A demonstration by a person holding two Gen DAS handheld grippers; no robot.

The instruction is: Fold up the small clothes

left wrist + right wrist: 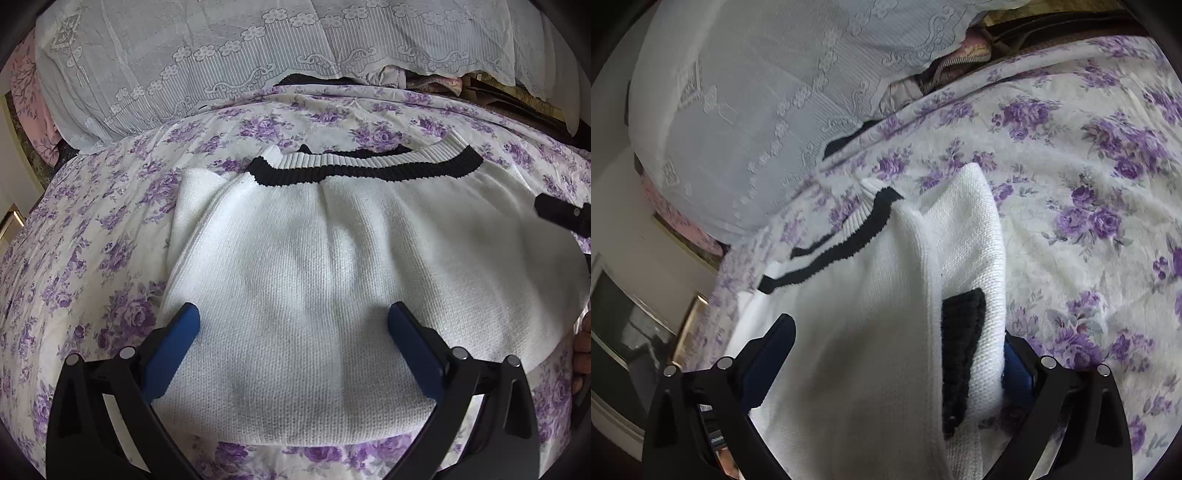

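Note:
A white knit sweater (351,266) with a black-striped ribbed band (365,170) lies folded on the floral bed sheet (92,258). My left gripper (293,325) is open just above the sweater's near part, holding nothing. In the right wrist view the sweater (857,332) fills the space between the fingers of my right gripper (897,343), which stand wide apart. A sleeve with a black cuff (962,343) lies against the right finger. The right gripper's tip (561,214) shows at the right edge of the left wrist view.
A pile covered with white lace cloth (221,55) stands at the back of the bed. Pink fabric (29,92) is at the far left. Dark items (1034,29) lie behind the bed sheet. A cabinet (624,325) is at the left, off the bed.

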